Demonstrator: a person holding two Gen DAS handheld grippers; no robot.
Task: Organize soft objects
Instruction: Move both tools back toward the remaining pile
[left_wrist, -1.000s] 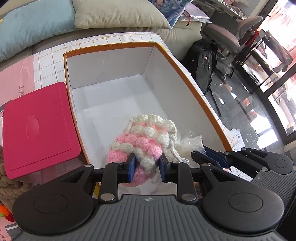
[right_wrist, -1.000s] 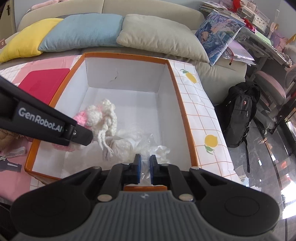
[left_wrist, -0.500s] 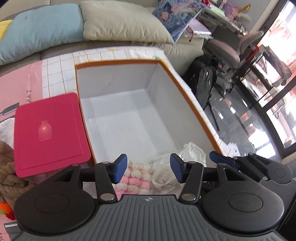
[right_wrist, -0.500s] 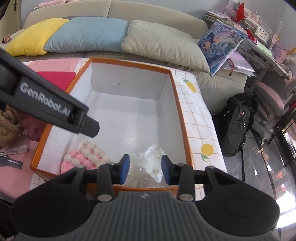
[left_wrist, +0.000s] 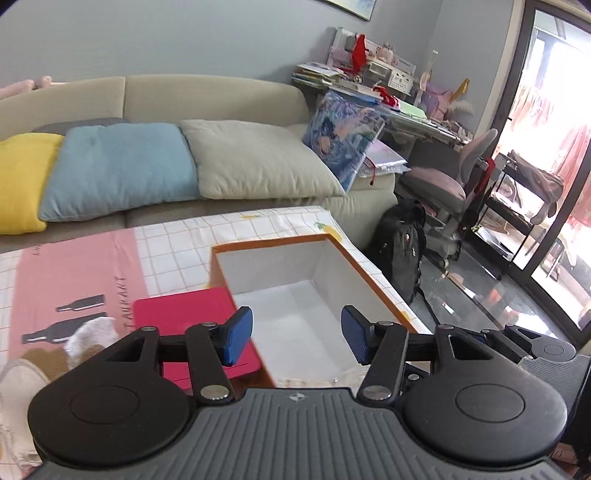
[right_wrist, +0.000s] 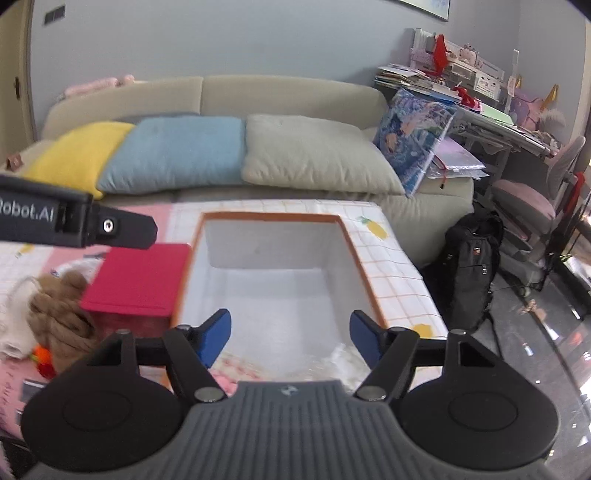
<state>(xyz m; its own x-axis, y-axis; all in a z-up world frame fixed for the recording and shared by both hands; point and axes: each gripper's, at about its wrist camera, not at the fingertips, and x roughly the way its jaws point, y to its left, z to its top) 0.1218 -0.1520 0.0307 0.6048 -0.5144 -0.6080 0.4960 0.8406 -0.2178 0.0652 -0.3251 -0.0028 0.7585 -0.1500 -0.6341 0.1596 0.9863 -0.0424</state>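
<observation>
An open white box with an orange rim (left_wrist: 273, 242) (right_wrist: 271, 217) stands on the checked tablecloth. At its near end lie a pink-and-white knitted piece (right_wrist: 236, 363) and a clear plastic bag with white stuffing (right_wrist: 340, 354), both partly hidden behind the gripper body. My left gripper (left_wrist: 297, 338) hangs open above the box's near left corner with nothing between its blue pads. My right gripper (right_wrist: 291, 338) is above the near end of the box, its jaws opening and holding nothing. One black finger (right_wrist: 122, 227) of the left gripper crosses the right wrist view at the left.
A red flat lid (left_wrist: 177, 314) (right_wrist: 140, 273) lies left of the box. A brown rope toy (right_wrist: 62, 317) and a white fluffy item (left_wrist: 92, 332) sit further left. Behind the table is a sofa with yellow, blue and beige cushions (left_wrist: 255, 162). A black backpack (right_wrist: 472, 266) stands on the floor at the right.
The left gripper let go of the knitted piece, the right opened off the plastic bag. Both have risen and tilted up, so the box's contents have slipped below the frames.
</observation>
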